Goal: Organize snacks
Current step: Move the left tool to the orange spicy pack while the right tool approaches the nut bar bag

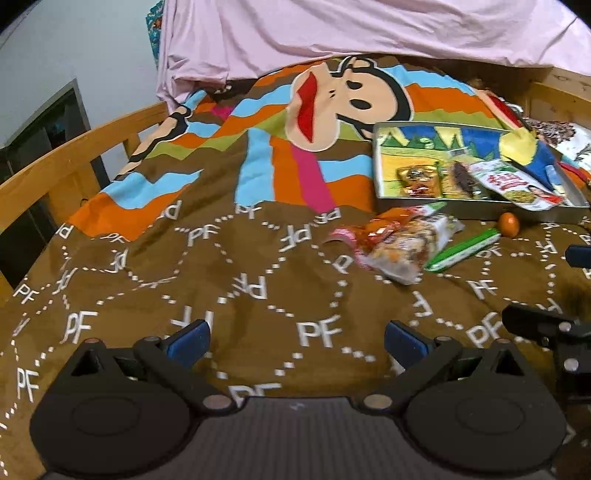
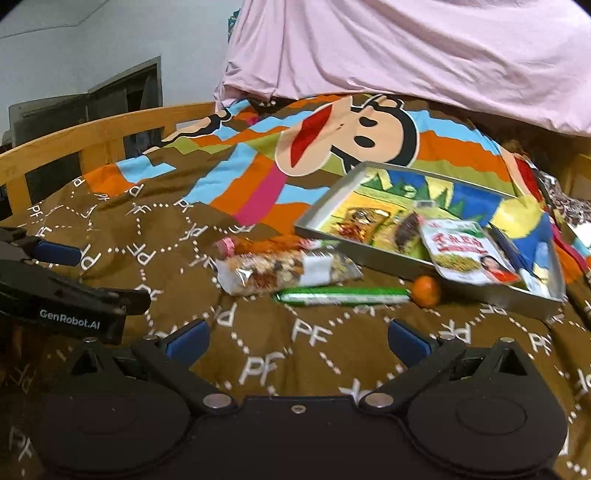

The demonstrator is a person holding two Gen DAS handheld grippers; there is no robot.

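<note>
A metal tray point(image 1: 472, 204) point(image 2: 369, 254) with a colourful printed bottom lies on the bed and holds several snack packets, among them a white and red packet point(image 1: 517, 182) point(image 2: 465, 254). In front of it on the brown blanket lie a clear bag of mixed nuts point(image 1: 402, 245) point(image 2: 288, 275), an orange packet point(image 1: 384, 221) point(image 2: 266, 243), a green bar point(image 1: 463, 249) point(image 2: 343, 295) and a small orange fruit point(image 1: 509, 222) point(image 2: 426, 291). My left gripper point(image 1: 297, 339) is open and empty, well short of the snacks. My right gripper point(image 2: 297, 338) is open and empty, just before the green bar.
A brown "PF" blanket point(image 1: 221, 295) point(image 2: 147, 240) with a cartoon monkey covers the bed. A wooden bed rail point(image 1: 74, 155) point(image 2: 74, 144) runs along the left. Pink bedding point(image 1: 332, 29) point(image 2: 406, 48) is piled at the back. The other gripper shows at each view's edge.
</note>
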